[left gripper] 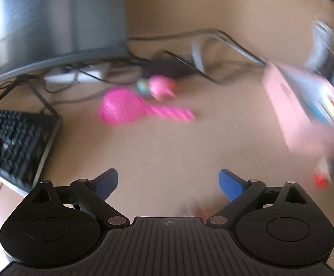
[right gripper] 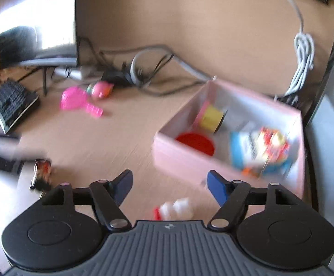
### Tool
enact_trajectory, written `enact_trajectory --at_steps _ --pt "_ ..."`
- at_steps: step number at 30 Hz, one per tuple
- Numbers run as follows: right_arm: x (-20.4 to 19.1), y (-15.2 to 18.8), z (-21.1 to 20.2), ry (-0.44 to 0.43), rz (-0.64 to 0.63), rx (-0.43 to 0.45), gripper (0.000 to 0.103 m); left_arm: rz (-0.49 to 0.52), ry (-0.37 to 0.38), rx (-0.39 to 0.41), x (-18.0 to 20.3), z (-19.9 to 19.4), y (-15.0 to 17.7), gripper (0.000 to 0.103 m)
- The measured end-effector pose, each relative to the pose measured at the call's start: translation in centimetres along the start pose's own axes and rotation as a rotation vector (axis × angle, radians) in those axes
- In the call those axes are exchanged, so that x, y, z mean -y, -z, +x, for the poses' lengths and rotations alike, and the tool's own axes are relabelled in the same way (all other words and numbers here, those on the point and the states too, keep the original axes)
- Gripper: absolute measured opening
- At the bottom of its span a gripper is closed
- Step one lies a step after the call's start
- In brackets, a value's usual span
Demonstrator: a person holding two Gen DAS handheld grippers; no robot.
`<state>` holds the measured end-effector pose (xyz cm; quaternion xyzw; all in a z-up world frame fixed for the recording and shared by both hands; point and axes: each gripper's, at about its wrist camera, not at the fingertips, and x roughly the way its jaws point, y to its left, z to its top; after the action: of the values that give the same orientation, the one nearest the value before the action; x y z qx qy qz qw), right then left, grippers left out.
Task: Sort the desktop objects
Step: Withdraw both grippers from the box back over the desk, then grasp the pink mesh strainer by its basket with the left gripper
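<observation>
Both views are motion-blurred. A pink box [right gripper: 180, 158] stands on the wooden desk at the right; it holds a yellow roll [right gripper: 211, 116], a red lid [right gripper: 195, 143] and a blue snack pack [right gripper: 260, 153]. The box also shows in the left wrist view [left gripper: 289, 105]. A pink hairbrush [left gripper: 130, 110] and a pink round toy [left gripper: 160, 87] lie mid-desk, and both show in the right wrist view: brush [right gripper: 75, 101], toy [right gripper: 100, 89]. A white and red toy [right gripper: 176, 209] lies just below my open, empty right gripper [right gripper: 169, 186]. My left gripper [left gripper: 168, 185] is open and empty above bare desk.
A black keyboard [left gripper: 12, 142] lies at the left under a monitor [left gripper: 52, 23]. Tangled cables [right gripper: 144, 73] run along the back wall. A small dark and orange object [right gripper: 41, 172] lies at the left. A white cable bundle [right gripper: 303, 57] hangs at the right.
</observation>
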<state>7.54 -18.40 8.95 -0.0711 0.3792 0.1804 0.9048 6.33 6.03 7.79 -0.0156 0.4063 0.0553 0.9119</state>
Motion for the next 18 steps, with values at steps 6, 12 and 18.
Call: enact_trajectory --at_steps 6,12,18 --pt "-1.9 1.9 -1.0 0.025 -0.044 -0.007 0.079 -0.033 -0.132 0.079 -1.6 6.5 -7.0 0.099" --pt "-1.0 2.8 -3.0 0.084 0.001 -0.017 0.083 -0.047 -0.197 0.015 -3.0 12.1 -9.5 0.082" --pt "1.0 3.6 -3.2 0.132 0.1 -0.057 0.083 -0.05 -0.137 0.003 -3.3 12.2 -9.0 0.064"
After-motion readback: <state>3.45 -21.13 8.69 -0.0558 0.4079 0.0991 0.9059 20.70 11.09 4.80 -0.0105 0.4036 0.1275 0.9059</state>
